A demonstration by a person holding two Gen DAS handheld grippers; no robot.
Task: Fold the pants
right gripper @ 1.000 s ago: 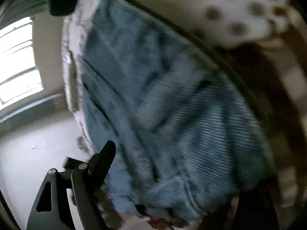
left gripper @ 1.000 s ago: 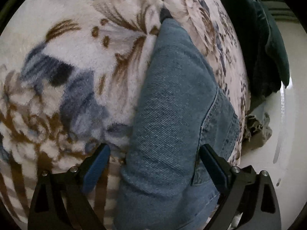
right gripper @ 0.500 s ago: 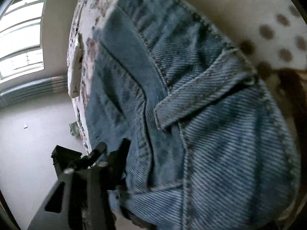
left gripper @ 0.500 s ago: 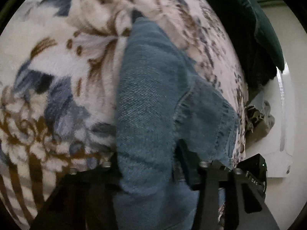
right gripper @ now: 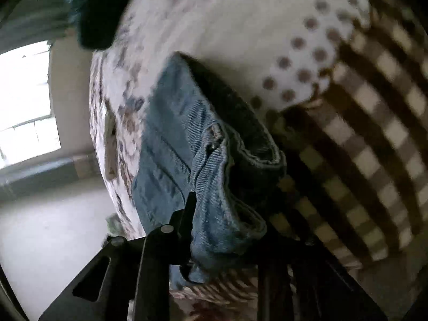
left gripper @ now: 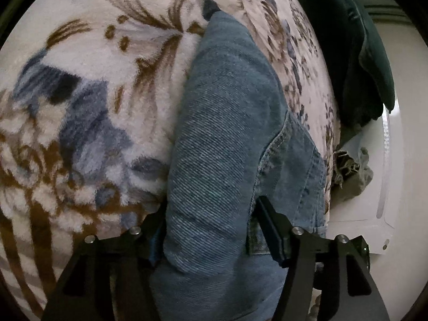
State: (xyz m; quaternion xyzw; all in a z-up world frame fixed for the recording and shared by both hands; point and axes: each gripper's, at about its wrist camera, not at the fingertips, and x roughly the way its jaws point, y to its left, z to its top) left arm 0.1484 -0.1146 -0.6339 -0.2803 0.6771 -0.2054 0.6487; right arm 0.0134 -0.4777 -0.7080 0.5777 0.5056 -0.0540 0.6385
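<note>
Blue jeans [left gripper: 227, 139] lie on a floral fleece blanket [left gripper: 80, 101], one thick fold running away from me. My left gripper [left gripper: 211, 224] straddles the near end of that fold. Its jaws are opening, the denim still fills the gap, and the right finger [left gripper: 270, 222] touches it. In the right wrist view the jeans [right gripper: 171, 144] hang by their waistband edge. My right gripper [right gripper: 227, 230] is closing on that edge and holds it raised off the blanket, with a shadow underneath. Only its left finger [right gripper: 187, 214] shows; the other is hidden in dark.
A dark green garment [left gripper: 369, 53] lies heaped at the blanket's far right edge. An olive cloth [left gripper: 353, 176] lies on the pale floor [left gripper: 406, 187] beside the bed. The right wrist view shows the blanket's dotted and checked part [right gripper: 374, 147] and a bright window [right gripper: 24, 101].
The left jaws closed from wide open onto the denim fold, then widened a little. The right gripper closed on the waistband edge and lifted it off the blanket.
</note>
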